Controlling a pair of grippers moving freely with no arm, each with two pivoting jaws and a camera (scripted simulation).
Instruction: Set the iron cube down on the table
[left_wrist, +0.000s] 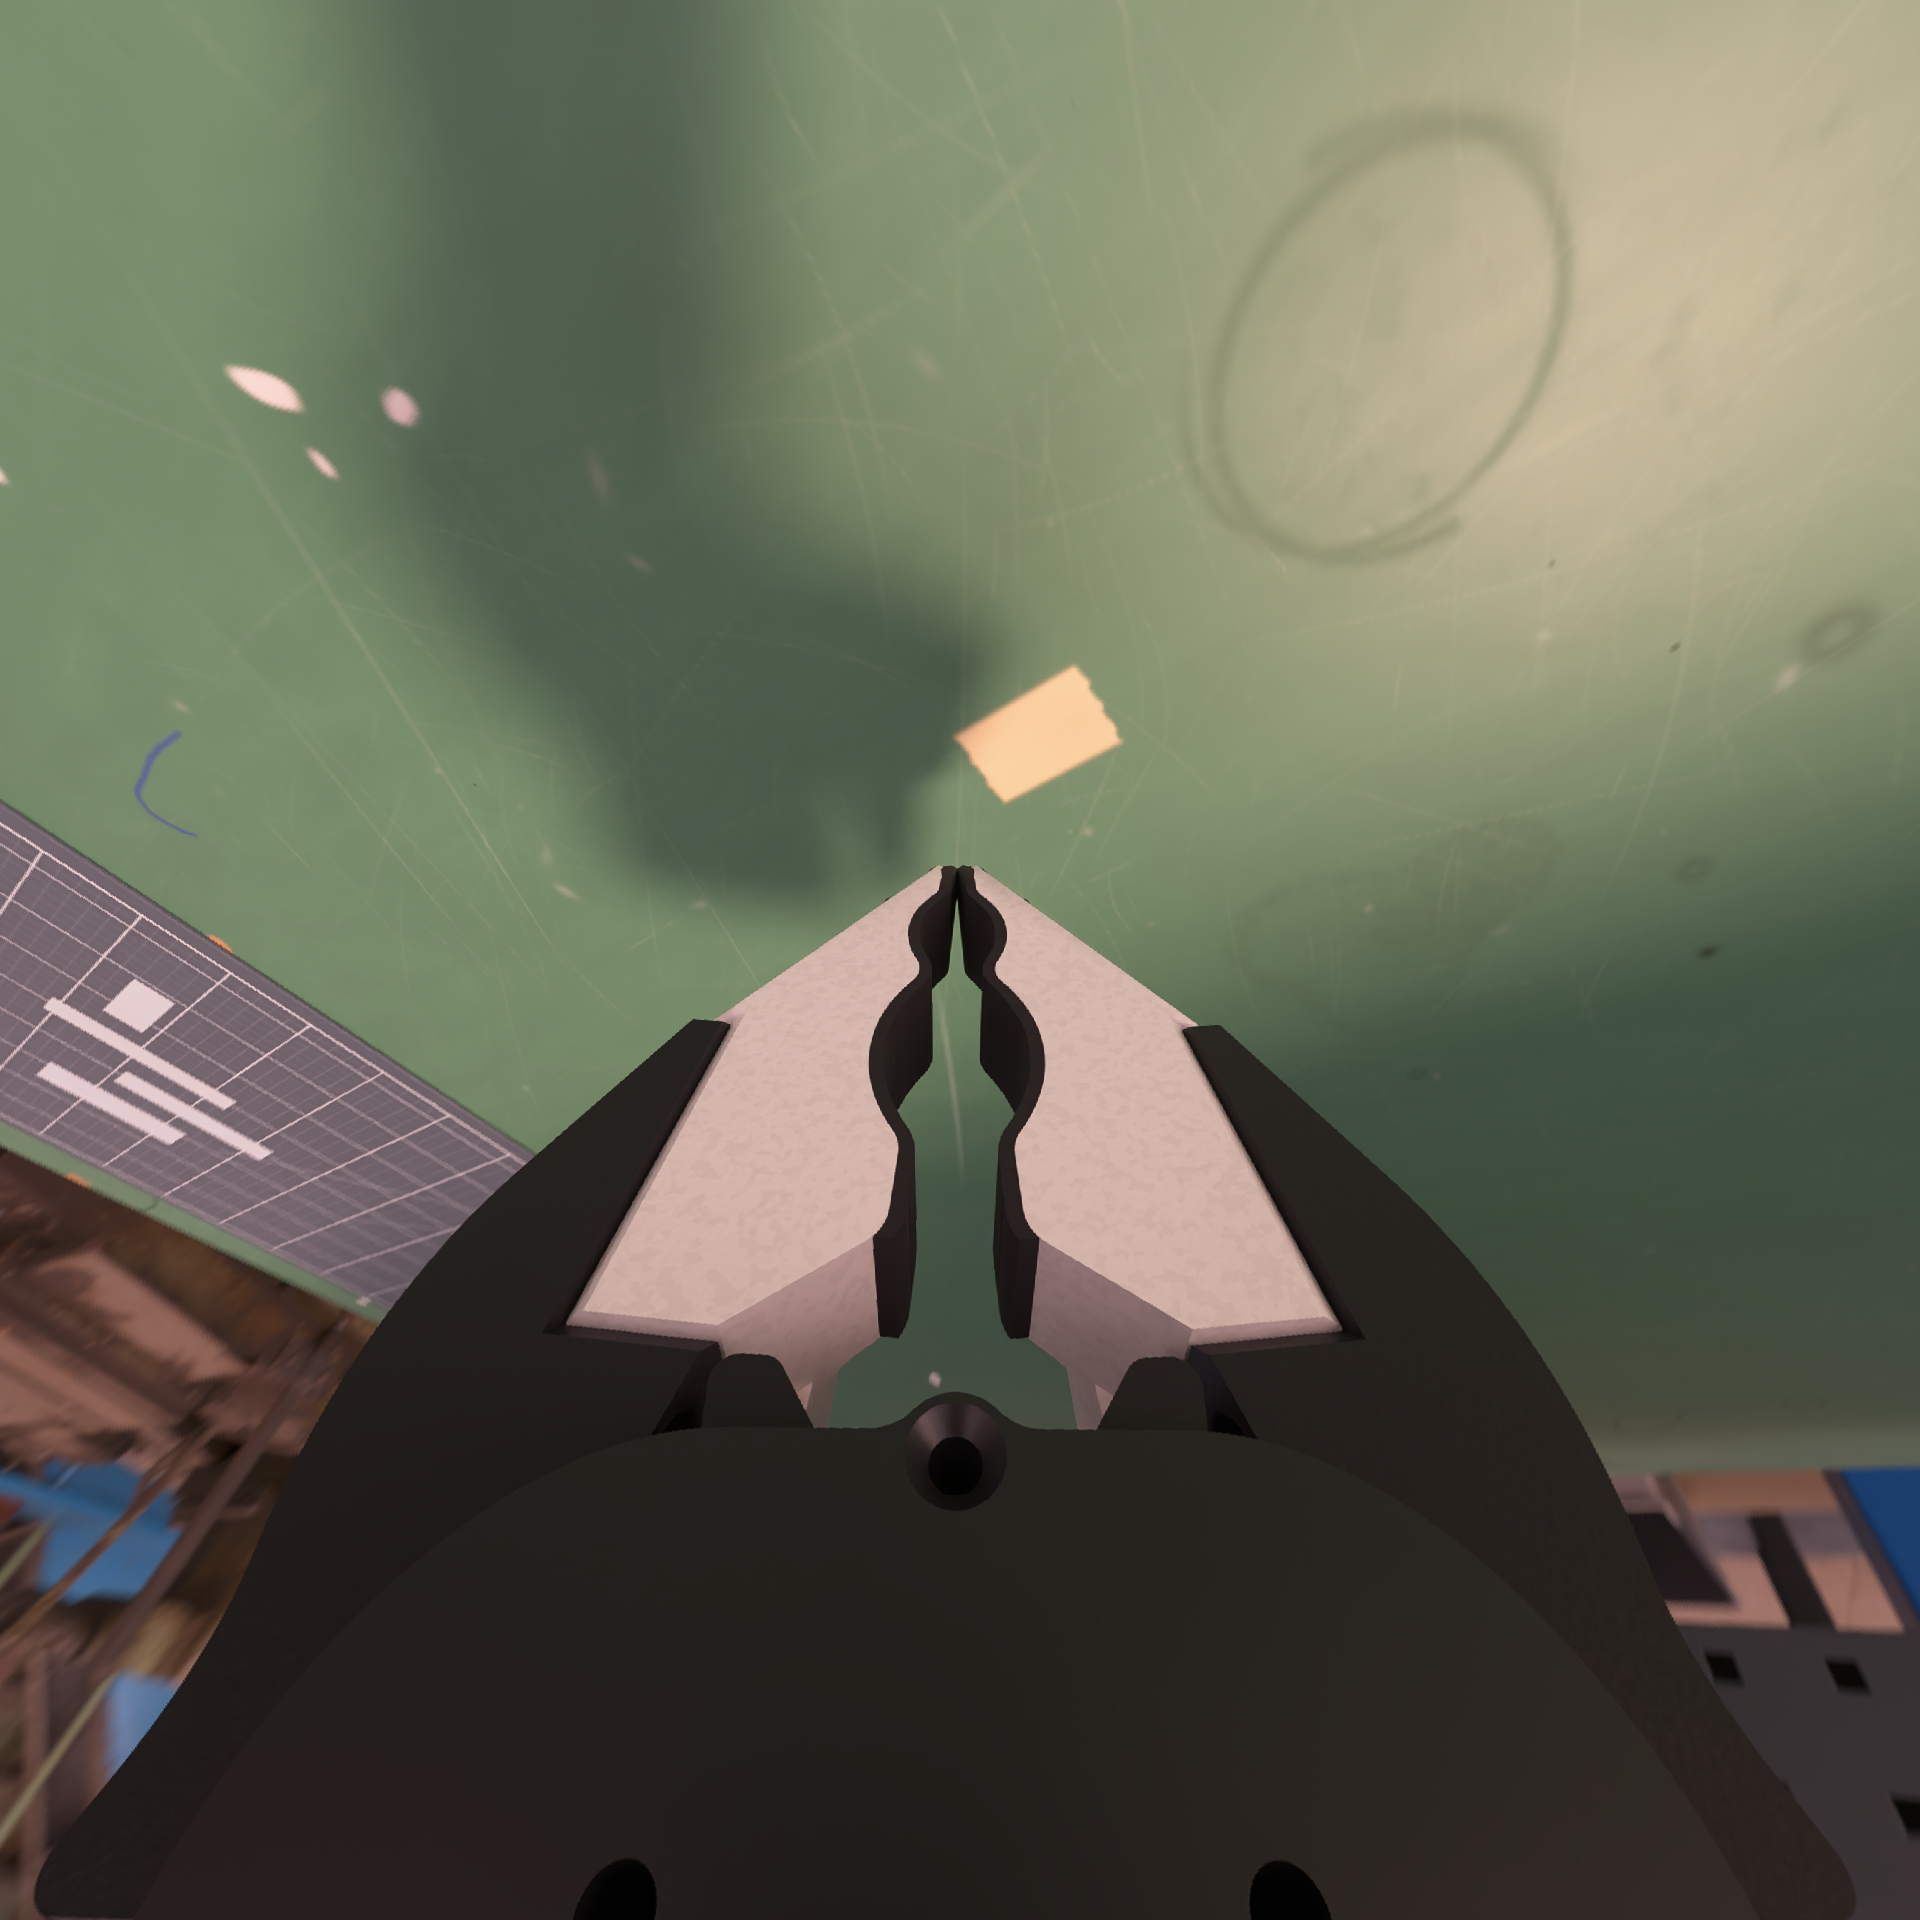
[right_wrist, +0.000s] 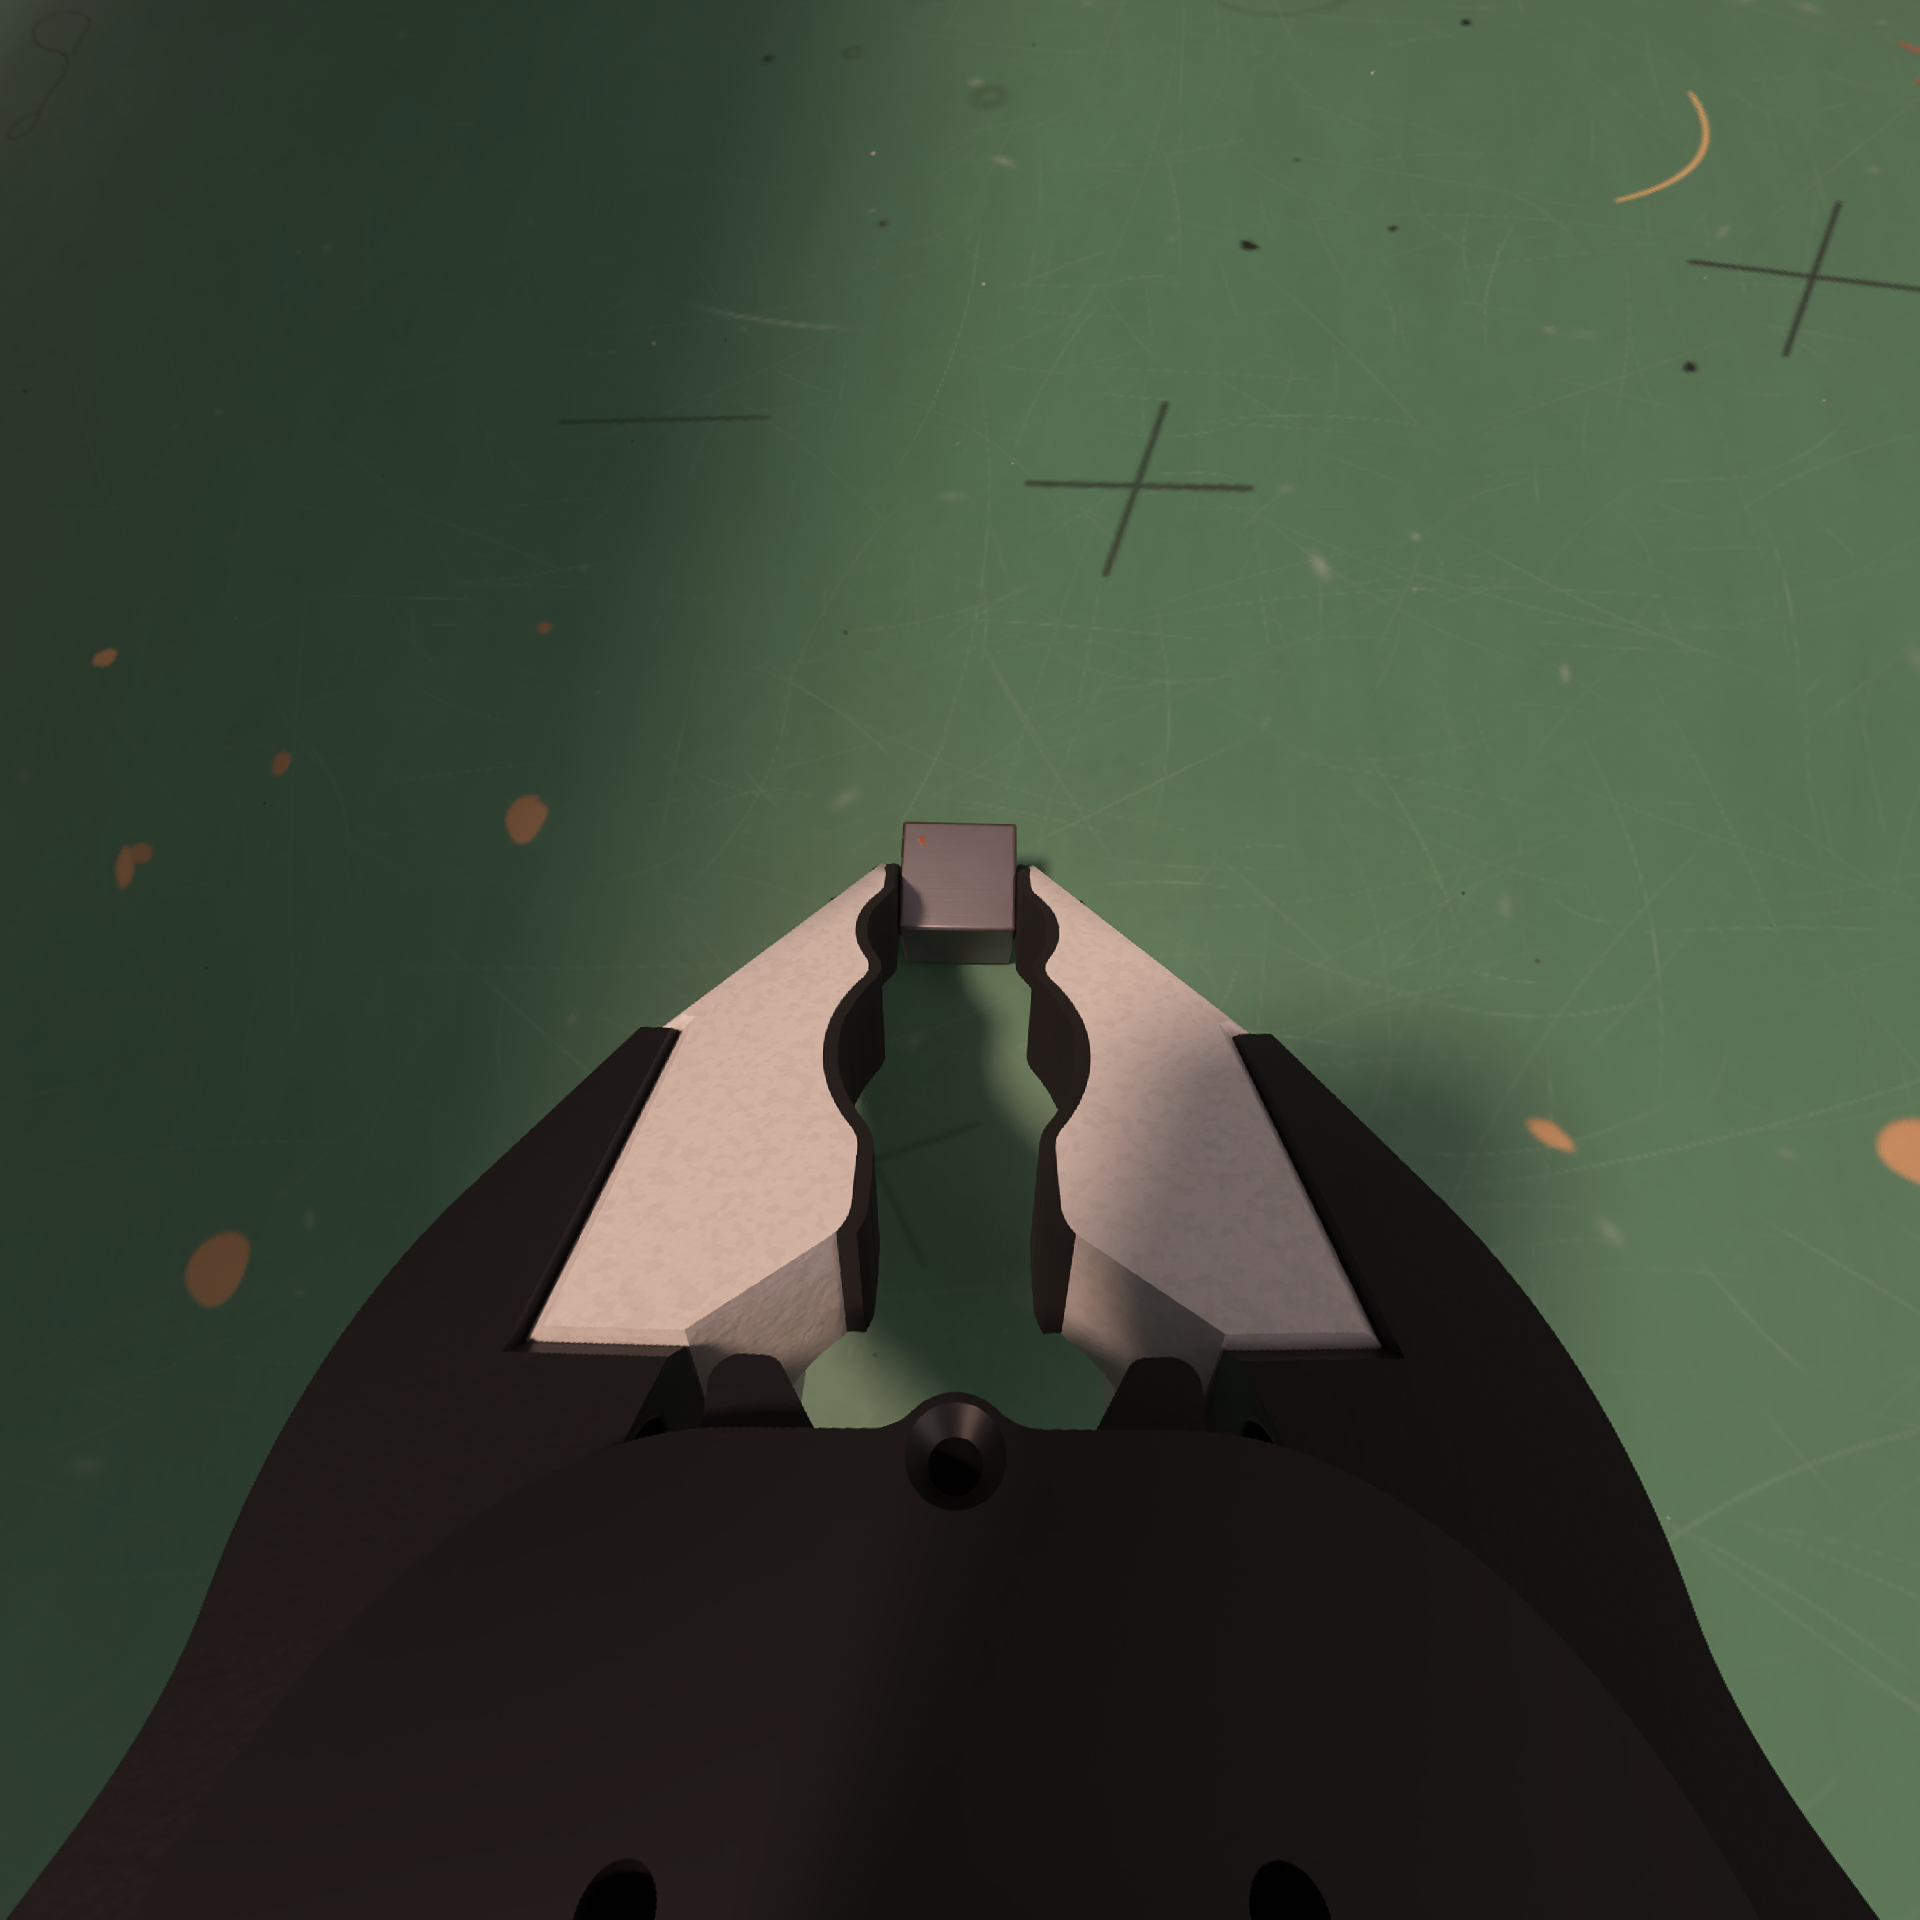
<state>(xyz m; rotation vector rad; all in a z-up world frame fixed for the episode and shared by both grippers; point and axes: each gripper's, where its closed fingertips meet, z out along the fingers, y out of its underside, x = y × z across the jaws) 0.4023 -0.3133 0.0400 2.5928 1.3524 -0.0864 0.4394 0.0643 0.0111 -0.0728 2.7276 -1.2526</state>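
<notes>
Right gripper (right_wrist: 956, 899) pinches iron cube (right_wrist: 957, 891) at its tips, at 12 o'clock, above the table (right_wrist: 1455, 831) for placement. Left gripper (left_wrist: 956, 878), pressed together, is idle.

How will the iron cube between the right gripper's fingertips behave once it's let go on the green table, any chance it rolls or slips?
The iron cube has flat faces and square edges, so it should sit without rolling. It looks like solid grey metal, probably heavy for its size and rigid. Its smooth faces may slide in the right gripper, which holds it only at the fingertips.

Open green table (right_wrist: 1351, 727) all round; only a flat tape scrap (left_wrist: 1037, 734) ahead.
</notes>
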